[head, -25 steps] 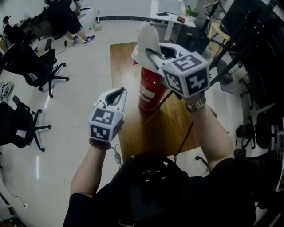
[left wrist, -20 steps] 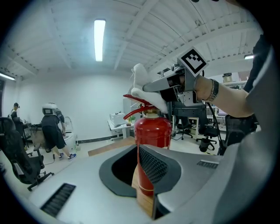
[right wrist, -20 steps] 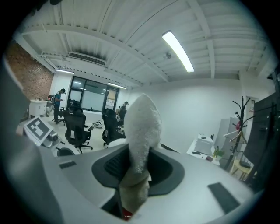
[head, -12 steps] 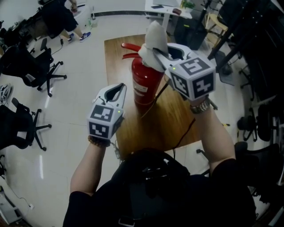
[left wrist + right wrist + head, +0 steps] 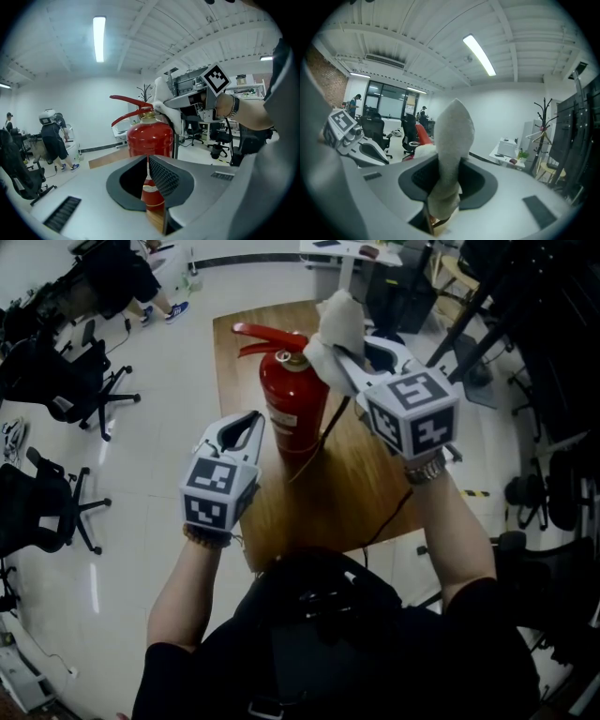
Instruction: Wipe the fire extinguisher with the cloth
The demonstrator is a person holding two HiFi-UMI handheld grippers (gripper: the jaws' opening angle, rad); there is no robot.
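Note:
A red fire extinguisher (image 5: 292, 404) with a red lever handle stands upright on a small wooden table (image 5: 361, 493). My right gripper (image 5: 333, 360) is shut on a white cloth (image 5: 337, 322), held just right of the extinguisher's top, the cloth sticking up past the valve. In the right gripper view the cloth (image 5: 451, 145) rises between the jaws and hides most of the extinguisher. My left gripper (image 5: 249, 420) is shut with nothing in it, close to the left of the cylinder. In the left gripper view the extinguisher (image 5: 149, 140) stands straight ahead beyond the closed jaws.
Black office chairs (image 5: 80, 390) stand on the pale floor at the left. A person (image 5: 127, 282) is at the far left back. A white desk (image 5: 347, 251) and dark racks (image 5: 525, 324) are behind and to the right of the table. A black cable (image 5: 380, 521) crosses the tabletop.
Both grippers have come nearer the extinguisher. The cloth, which covered the extinguisher's top, now sits to the right of it, and the red lever handle shows.

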